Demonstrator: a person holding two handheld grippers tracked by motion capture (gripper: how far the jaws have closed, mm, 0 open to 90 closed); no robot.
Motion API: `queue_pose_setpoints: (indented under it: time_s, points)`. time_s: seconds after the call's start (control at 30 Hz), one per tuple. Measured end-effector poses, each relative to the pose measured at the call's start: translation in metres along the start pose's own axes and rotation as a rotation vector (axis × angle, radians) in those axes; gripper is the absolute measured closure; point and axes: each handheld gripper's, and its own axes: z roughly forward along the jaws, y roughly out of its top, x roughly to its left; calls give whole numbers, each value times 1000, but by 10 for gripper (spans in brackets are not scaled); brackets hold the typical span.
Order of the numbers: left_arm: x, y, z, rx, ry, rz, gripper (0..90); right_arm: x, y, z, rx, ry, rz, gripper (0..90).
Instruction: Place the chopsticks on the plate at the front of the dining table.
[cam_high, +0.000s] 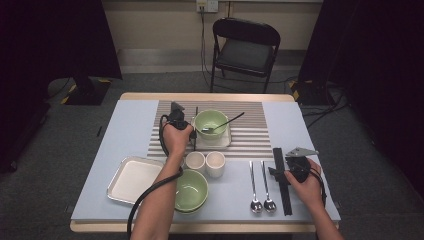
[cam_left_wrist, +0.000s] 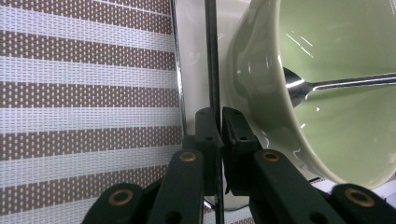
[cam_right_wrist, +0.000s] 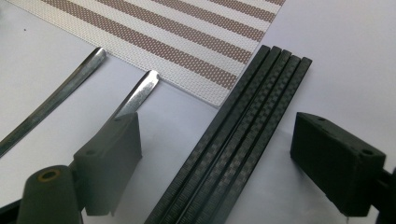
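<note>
Placing step: left claw (cam_left_wrist: 218, 122) clamped on one black chopstick (cam_left_wrist: 212, 56) beside the green bowl (cam_left_wrist: 336, 93); right claw (cam_right_wrist: 215, 154), jaws apart, straddles remaining chopsticks (cam_right_wrist: 252, 116). Next: lower, release.

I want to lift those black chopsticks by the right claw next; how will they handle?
The black chopsticks look thin, stiff and light, with a smooth woven sheen, so probably slippery. Four lie side by side between the open right claw; they may scatter if pinched.

A: The placemat (cam_high: 250, 132) has brown and white stripes; the chopsticks (cam_right_wrist: 243, 135) are black with a woven check.

B: Both bowls (cam_high: 210, 122) are pale green; the table (cam_high: 125, 130) is light blue.
</note>
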Motion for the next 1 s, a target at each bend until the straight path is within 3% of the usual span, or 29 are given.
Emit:
queue_pose_setpoints:
  time_s: [0.1,0.17,0.57,1.0]
  points:
    - [-1,1,2,-4,-10,-20,860,0,0,0,0,0,-2,155]
    - [-1,2,2,3,-3,-8,860,0,0,0,0,0,-3,155]
    - [2,5,3,-23,-9,-38,861,0,0,0,1,1,2,155]
    - [7,3,-4,-19,-11,-31,836,0,0,0,0,0,0,155]
